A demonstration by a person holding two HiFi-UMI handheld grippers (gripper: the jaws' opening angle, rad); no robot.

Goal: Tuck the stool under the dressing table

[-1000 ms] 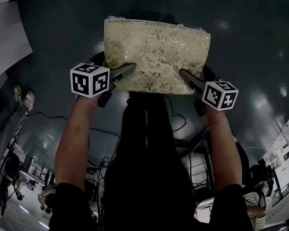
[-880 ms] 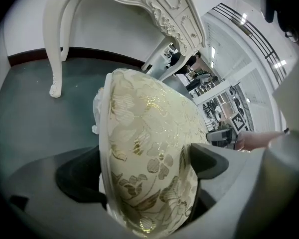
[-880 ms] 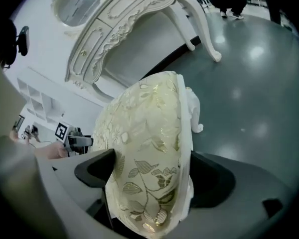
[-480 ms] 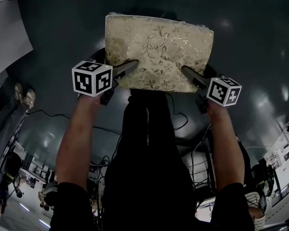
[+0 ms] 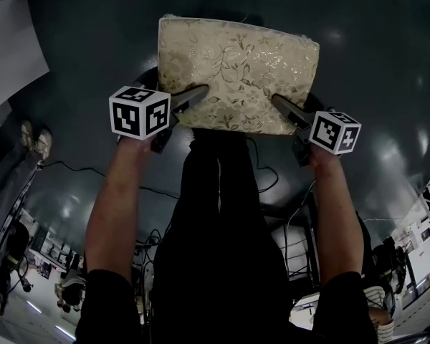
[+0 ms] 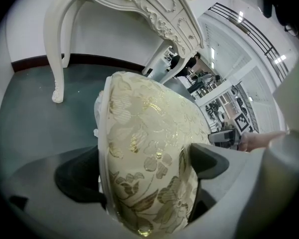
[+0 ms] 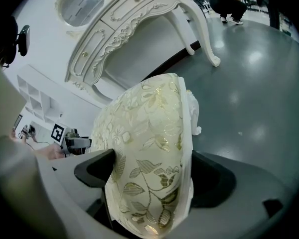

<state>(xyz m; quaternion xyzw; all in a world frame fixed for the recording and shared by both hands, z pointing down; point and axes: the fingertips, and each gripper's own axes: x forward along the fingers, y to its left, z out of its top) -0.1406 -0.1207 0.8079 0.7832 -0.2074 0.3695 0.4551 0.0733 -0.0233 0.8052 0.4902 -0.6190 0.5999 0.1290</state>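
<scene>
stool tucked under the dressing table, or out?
Out. In the head view the stool sits over open floor; both gripper views show the dressing table ahead, beyond the seat.

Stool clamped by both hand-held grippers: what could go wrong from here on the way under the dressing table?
1. The left hand-held gripper and right hand-held gripper grip the stool only at its padded near edge; the padding may give, so it could tilt or slip.
2. The dressing table stands on curved legs; a skewed push could knock the stool against one.
</scene>
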